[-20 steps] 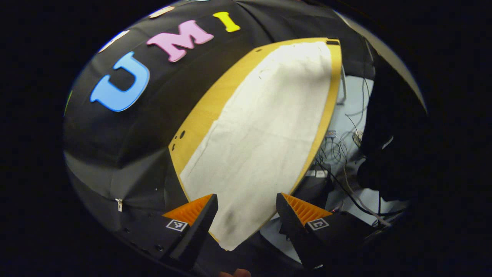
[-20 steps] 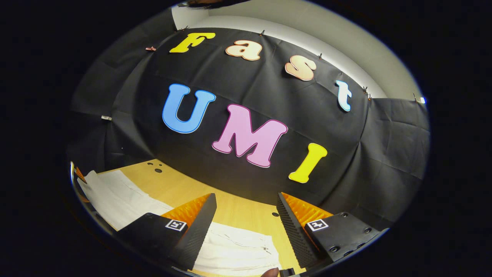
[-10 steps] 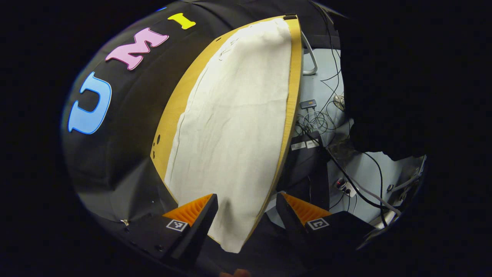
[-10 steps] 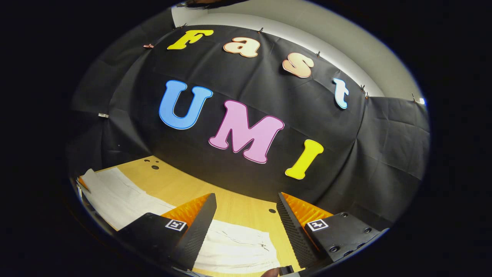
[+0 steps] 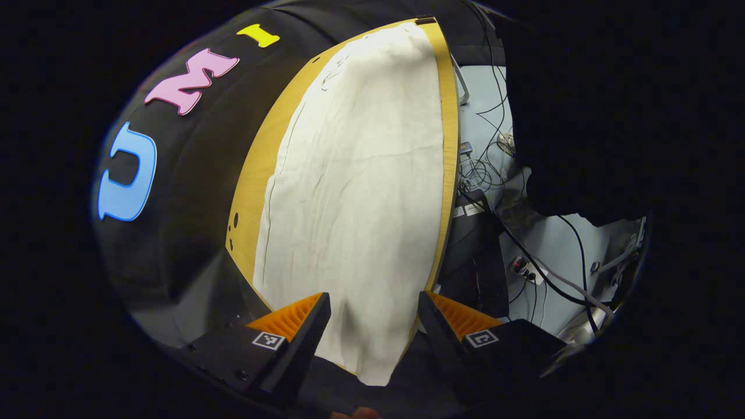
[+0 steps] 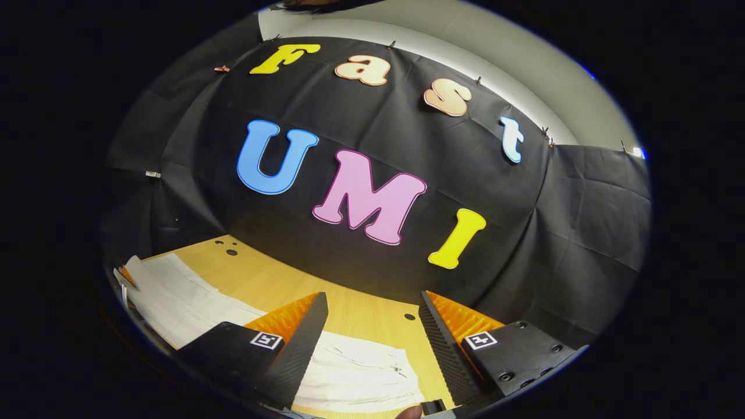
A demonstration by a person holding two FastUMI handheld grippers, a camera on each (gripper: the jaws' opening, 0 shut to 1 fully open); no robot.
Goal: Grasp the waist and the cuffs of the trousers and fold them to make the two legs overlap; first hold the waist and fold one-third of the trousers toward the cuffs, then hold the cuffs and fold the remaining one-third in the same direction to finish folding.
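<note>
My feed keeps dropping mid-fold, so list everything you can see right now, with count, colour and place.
White cloth trousers: one, white, spread flat along the table, one end hanging off its near edge.
Yellow wooden table: one, yellow, under the trousers, against the black cloth wall.
Black cables: several, black, on the pale floor beside the table.
Left gripper: one, jaws open, above the trousers' hanging end.
Right gripper: one, jaws open, over the trousers' other end.
</note>
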